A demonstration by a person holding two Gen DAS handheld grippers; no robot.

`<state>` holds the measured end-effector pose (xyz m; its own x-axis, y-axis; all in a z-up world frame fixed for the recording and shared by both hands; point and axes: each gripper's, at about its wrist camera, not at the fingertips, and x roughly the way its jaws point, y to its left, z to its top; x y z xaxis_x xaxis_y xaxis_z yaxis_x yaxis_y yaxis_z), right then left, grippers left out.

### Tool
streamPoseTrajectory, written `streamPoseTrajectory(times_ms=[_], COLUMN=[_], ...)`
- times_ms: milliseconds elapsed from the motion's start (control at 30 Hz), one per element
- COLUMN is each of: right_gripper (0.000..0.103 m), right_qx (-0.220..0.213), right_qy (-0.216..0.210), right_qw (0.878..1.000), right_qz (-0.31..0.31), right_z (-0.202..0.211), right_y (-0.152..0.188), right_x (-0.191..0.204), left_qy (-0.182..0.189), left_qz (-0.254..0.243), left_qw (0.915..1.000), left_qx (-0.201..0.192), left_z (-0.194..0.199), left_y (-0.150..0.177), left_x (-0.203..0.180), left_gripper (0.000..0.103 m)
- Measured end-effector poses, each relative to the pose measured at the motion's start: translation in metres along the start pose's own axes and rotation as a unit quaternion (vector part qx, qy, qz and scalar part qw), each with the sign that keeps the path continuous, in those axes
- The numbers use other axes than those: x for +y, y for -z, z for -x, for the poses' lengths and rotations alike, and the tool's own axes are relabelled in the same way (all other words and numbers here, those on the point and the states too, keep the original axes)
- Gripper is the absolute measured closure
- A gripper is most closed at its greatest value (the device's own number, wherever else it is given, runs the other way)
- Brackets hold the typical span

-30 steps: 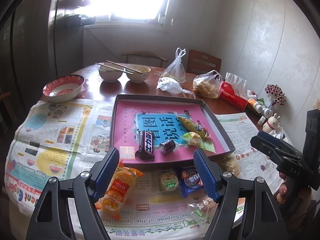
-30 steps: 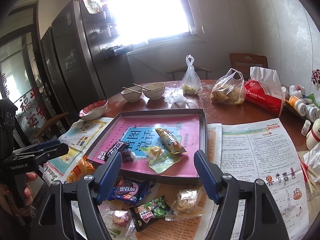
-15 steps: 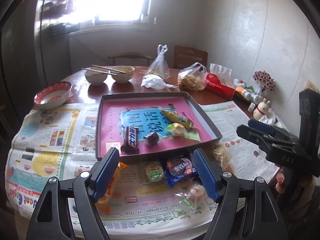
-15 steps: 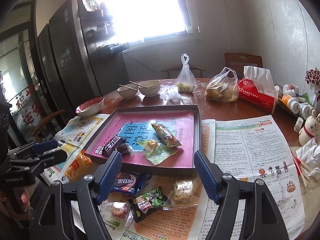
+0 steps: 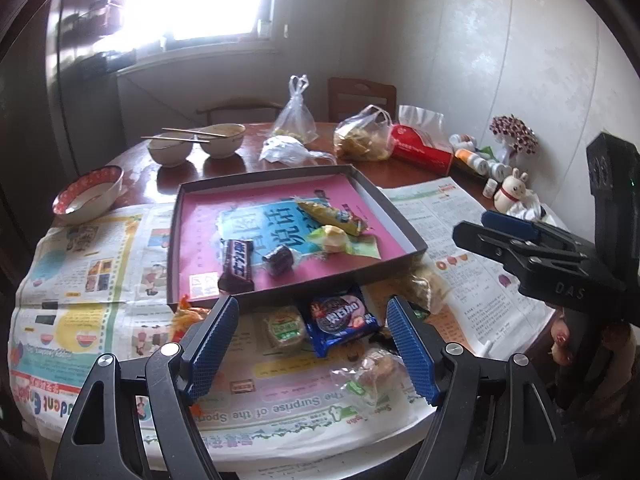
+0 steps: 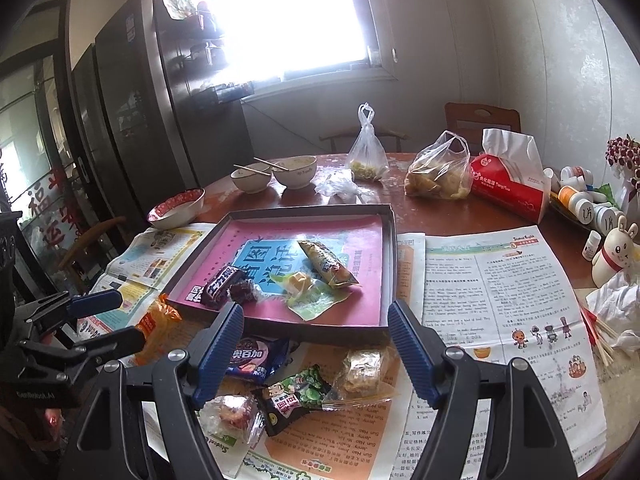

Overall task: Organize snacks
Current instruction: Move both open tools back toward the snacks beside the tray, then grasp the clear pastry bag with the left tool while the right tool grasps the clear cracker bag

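Newspaper-covered round table [image 6: 460, 216], bright window [image 6: 312, 16]

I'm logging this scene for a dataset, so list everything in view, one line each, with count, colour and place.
tray: 1, dark rim, pink liner, table centre
chocolate bar: 1, brown, in tray, near edge
wrapped snacks in tray: 3, yellow, dark, pale green
blue cookie pack: 1, on newspaper before the tray
other loose snacks: about 5, mixed, before the tray
newspapers: several, under tray and snacks
bowls: 3, two pale with chopsticks, one red-rimmed, far left
plastic bags: 3, clear, far side
tissue pack: 1, red, far right
rabbit figurine: 1, cream, right edge
left tongs: open, empty
right tongs: open, empty
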<state>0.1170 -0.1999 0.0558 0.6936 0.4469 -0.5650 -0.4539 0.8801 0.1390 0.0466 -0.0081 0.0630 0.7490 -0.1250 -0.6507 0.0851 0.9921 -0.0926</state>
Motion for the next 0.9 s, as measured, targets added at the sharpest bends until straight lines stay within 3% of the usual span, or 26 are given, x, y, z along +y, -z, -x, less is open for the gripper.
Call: streamPoseTrajectory(times_ms=[600, 900], right_gripper=[0.029, 0.029], right_qx=[0.014, 0.042], right_qy=[0.006, 0.019], right_qw=[1.0, 0.999], right_qz=[0.007, 0.004], right_z=[-0.005, -0.023], right_y=[0.006, 0.013], right_x=[-0.003, -0.009], left_qy=[0.022, 0.031], left_qz=[-0.031, -0.043], left_qw=[0.9985, 0.996], left_qx=[0.038, 0.072], left_z=[-0.021, -0.041], left_y=[0.013, 0.022], left_x=[-0.019, -0.024], left_gripper=[0.025, 0.025])
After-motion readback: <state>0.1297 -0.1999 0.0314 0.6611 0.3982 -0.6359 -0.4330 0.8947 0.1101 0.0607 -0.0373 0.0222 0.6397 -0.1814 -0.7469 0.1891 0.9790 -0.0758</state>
